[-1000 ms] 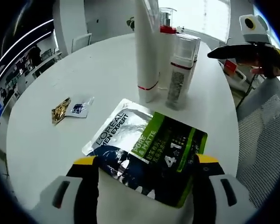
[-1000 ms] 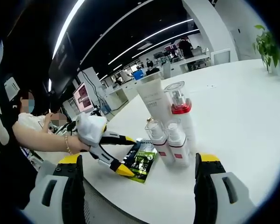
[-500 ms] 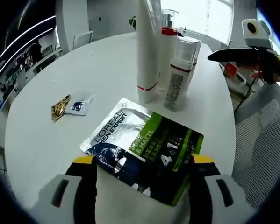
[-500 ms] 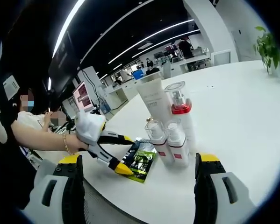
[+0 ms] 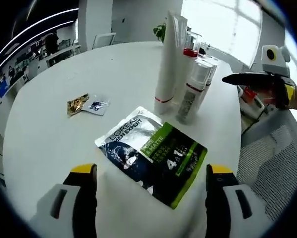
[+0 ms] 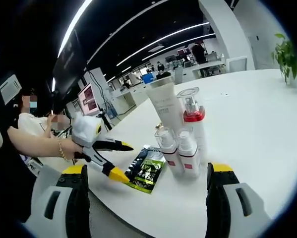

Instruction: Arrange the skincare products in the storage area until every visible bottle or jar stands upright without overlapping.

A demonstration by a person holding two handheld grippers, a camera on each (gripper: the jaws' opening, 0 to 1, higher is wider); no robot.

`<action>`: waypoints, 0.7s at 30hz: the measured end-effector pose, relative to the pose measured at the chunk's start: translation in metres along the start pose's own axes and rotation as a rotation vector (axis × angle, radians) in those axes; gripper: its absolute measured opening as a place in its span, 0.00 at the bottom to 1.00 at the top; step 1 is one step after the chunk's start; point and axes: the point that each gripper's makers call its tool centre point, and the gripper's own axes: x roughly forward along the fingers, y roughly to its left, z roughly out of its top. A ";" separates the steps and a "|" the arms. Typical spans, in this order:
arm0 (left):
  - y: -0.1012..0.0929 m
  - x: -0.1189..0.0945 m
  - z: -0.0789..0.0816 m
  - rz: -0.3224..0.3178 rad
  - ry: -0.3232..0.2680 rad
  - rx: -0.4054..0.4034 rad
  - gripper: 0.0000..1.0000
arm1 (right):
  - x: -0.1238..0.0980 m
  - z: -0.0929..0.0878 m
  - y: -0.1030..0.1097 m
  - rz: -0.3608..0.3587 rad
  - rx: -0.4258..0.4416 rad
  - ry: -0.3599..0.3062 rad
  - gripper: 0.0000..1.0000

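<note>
Ahead of open left gripper [image 5: 148, 173] jaws, flat sachet [image 5: 151, 152], untouched

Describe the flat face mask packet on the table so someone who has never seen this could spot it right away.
On the round white table, look beside the cluster of upright white bottles. The packet lies flat just in front of them. It is the one thing lying down there, dark blue with a bright green panel, unlike the tall white containers.

The person's grey two-jaw grippers [image 5: 150, 176] [image 6: 147, 173] had yellow-tipped black jaws; a beaded bracelet [image 6: 62, 149] circled one wrist.
</note>
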 end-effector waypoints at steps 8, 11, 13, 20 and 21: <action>0.004 -0.020 -0.012 0.035 -0.038 -0.070 0.92 | 0.001 -0.001 0.004 0.011 -0.020 0.003 0.99; 0.005 -0.031 -0.014 0.056 -0.064 -0.090 0.94 | 0.000 0.000 0.006 0.010 -0.020 -0.002 0.99; 0.011 -0.040 -0.016 0.092 -0.083 -0.108 0.99 | 0.000 0.000 0.006 0.012 -0.019 -0.006 0.99; 0.018 -0.067 -0.026 0.120 -0.119 -0.168 0.98 | 0.000 -0.001 0.008 0.017 -0.027 0.002 0.99; 0.016 -0.071 -0.027 0.129 -0.123 -0.180 0.98 | 0.001 -0.001 0.009 0.018 -0.028 0.004 0.99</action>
